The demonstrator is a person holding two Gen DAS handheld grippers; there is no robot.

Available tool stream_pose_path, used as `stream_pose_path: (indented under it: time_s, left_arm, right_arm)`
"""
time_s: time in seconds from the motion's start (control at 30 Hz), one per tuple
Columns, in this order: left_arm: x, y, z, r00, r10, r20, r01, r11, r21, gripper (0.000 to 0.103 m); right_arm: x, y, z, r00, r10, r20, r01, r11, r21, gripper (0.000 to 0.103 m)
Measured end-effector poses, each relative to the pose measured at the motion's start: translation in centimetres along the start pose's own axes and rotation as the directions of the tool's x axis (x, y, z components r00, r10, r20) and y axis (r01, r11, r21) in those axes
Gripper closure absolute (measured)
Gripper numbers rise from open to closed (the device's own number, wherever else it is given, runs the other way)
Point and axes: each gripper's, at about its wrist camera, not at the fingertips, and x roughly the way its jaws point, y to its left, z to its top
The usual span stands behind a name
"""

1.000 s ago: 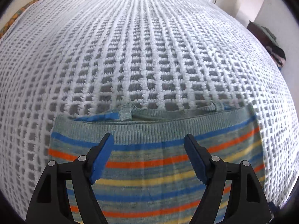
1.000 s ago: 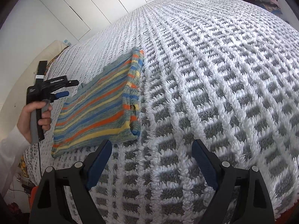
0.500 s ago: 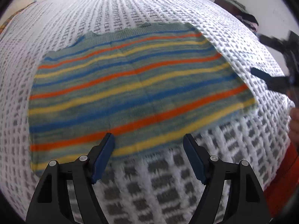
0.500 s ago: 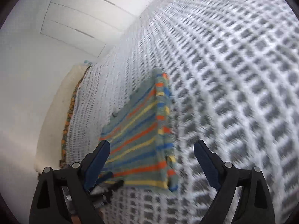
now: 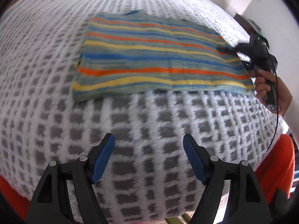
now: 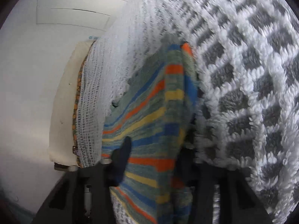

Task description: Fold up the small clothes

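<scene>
A striped knit garment (image 5: 155, 59) in blue, orange, yellow and grey-green lies folded flat on the bed's white and grey waffle blanket (image 5: 149, 130). My left gripper (image 5: 148, 155) is open and empty, hovering over the blanket well short of the garment's near edge. My right gripper shows in the left wrist view (image 5: 231, 49) at the garment's right edge. In the right wrist view the garment (image 6: 149, 130) fills the space between the fingers (image 6: 121, 156) of the right gripper (image 6: 151, 160), which is closed in on the cloth and lifts its edge.
The person's hand (image 5: 271, 91) holds the right gripper's handle. An orange sleeve (image 5: 276, 168) is at the lower right. White wardrobe doors (image 6: 71, 13) and a cream headboard (image 6: 63, 97) stand beyond the bed.
My left gripper has pulled back from the garment toward the bed's near edge. My right gripper has moved in to the garment's right edge and closed on it.
</scene>
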Motion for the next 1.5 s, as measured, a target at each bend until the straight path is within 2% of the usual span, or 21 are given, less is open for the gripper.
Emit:
stream_pose_path:
  time_s: [0.03, 0.1, 0.17, 0.33, 0.47, 0.57, 0.6, 0.63, 0.7, 0.77, 0.87, 0.93, 1.0, 1.03, 1.13, 1.2, 1.23, 1.27, 1.33, 1.4, 1.5]
  left_arm:
    - [0.1, 0.6, -0.1, 1.000, 0.000, -0.007, 0.000, 1.000, -0.022, 0.026]
    - [-0.3, 1.8, -0.4, 1.000, 0.001, 0.005, -0.001, 0.998, -0.060, 0.026]
    - [-0.8, 2.8, -0.6, 1.000, -0.003, 0.028, 0.005, 0.997, -0.081, 0.026]
    - [-0.5, 5.3, -1.5, 0.999, -0.028, 0.046, 0.034, 0.988, -0.148, 0.026]
    - [-1.2, 6.8, -2.4, 0.995, -0.051, 0.086, 0.064, 0.986, -0.156, 0.026]
    - [-1.9, 7.9, -3.2, 0.992, -0.060, 0.108, 0.078, 0.983, -0.167, 0.026]
    - [-2.1, 8.3, -3.6, 0.992, -0.061, 0.112, 0.080, 0.982, -0.170, 0.026]
    - [-2.2, 8.8, -4.0, 0.991, -0.062, 0.115, 0.082, 0.981, -0.174, 0.026]
    - [-2.1, 9.6, -4.6, 0.990, -0.075, 0.121, 0.096, 0.978, -0.183, 0.026]
    - [-2.2, 10.2, -5.1, 0.987, -0.093, 0.132, 0.118, 0.974, -0.191, 0.026]
    - [-2.2, 10.8, -4.9, 0.983, -0.119, 0.139, 0.146, 0.968, -0.203, 0.026]
    - [-2.2, 10.9, -4.7, 0.982, -0.124, 0.142, 0.152, 0.967, -0.206, 0.026]
    - [-2.1, 10.8, -4.7, 0.981, -0.130, 0.147, 0.159, 0.965, -0.209, 0.026]
    - [-2.1, 10.9, -4.7, 0.980, -0.133, 0.147, 0.162, 0.964, -0.211, 0.026]
    - [-1.7, 11.0, -4.7, 0.979, -0.138, 0.149, 0.169, 0.961, -0.220, 0.026]
    - [-1.8, 11.1, -4.8, 0.979, -0.138, 0.151, 0.171, 0.958, -0.229, 0.026]
    - [-1.9, 11.1, -4.8, 0.979, -0.139, 0.152, 0.172, 0.957, -0.233, 0.026]
    - [-1.9, 11.1, -4.7, 0.978, -0.139, 0.153, 0.173, 0.956, -0.236, 0.026]
    - [-2.1, 11.1, -4.8, 0.978, -0.138, 0.159, 0.174, 0.955, -0.241, 0.026]
    - [-2.2, 11.3, -4.9, 0.977, -0.139, 0.164, 0.177, 0.953, -0.244, 0.026]
    - [-2.0, 11.5, -5.0, 0.976, -0.147, 0.164, 0.184, 0.952, -0.244, 0.026]
  right_arm:
    - [0.4, -0.2, 0.0, 0.997, -0.071, -0.005, 0.071, 0.997, 0.008, 0.093]
    - [0.2, 0.8, 0.0, 0.993, -0.114, 0.021, 0.114, 0.993, 0.011, 0.093]
    - [0.1, 4.6, -0.2, 0.977, -0.209, 0.042, 0.211, 0.974, -0.078, 0.093]
    - [2.5, 17.9, -1.5, 0.922, -0.380, 0.068, 0.380, 0.864, -0.331, 0.093]
    - [10.4, 26.6, -4.1, 0.874, -0.484, 0.044, 0.452, 0.776, -0.441, 0.092]
    - [18.7, 30.1, -7.1, 0.824, -0.567, -0.015, 0.489, 0.723, -0.487, 0.076]
    - [21.2, 30.5, -8.0, 0.820, -0.567, -0.082, 0.464, 0.742, -0.484, 0.051]
    - [23.3, 30.6, -9.0, 0.827, -0.535, -0.173, 0.410, 0.785, -0.465, 0.032]
    - [25.0, 30.9, -10.1, 0.852, -0.441, -0.281, 0.309, 0.858, -0.410, 0.031]
    - [24.2, 32.1, -10.2, 0.876, -0.400, -0.269, 0.271, 0.870, -0.412, 0.031]
    - [19.5, 33.4, -9.1, 0.937, -0.258, -0.237, 0.144, 0.900, -0.411, 0.021]
    - [16.0, 33.3, -8.4, 0.954, -0.259, -0.155, 0.165, 0.878, -0.449, 0.014]
    - [13.4, 32.0, -8.4, 0.934, -0.355, -0.053, 0.284, 0.822, -0.494, 0.014]
    - [12.5, 30.6, -8.8, 0.922, -0.386, -0.045, 0.314, 0.809, -0.496, 0.014]
    - [11.4, 25.2, -9.7, 0.932, -0.358, -0.061, 0.309, 0.870, -0.385, 0.014]
    - [12.3, 23.0, -10.6, 0.962, -0.268, -0.062, 0.235, 0.918, -0.320, 0.021]
    - [13.4, 22.5, -11.6, 0.976, -0.194, -0.097, 0.157, 0.940, -0.303, 0.024]
    - [15.2, 22.7, -13.0, 0.978, -0.131, -0.165, 0.075, 0.948, -0.309, 0.024]
    - [18.4, 24.7, -16.8, 0.948, -0.120, -0.294, -0.008, 0.916, -0.402, 0.024]
    - [19.4, 26.2, -19.9, 0.922, -0.143, -0.359, -0.063, 0.861, -0.504, 0.025]
    - [18.3, 26.6, -21.1, 0.915, -0.163, -0.369, -0.083, 0.819, -0.568, 0.025]
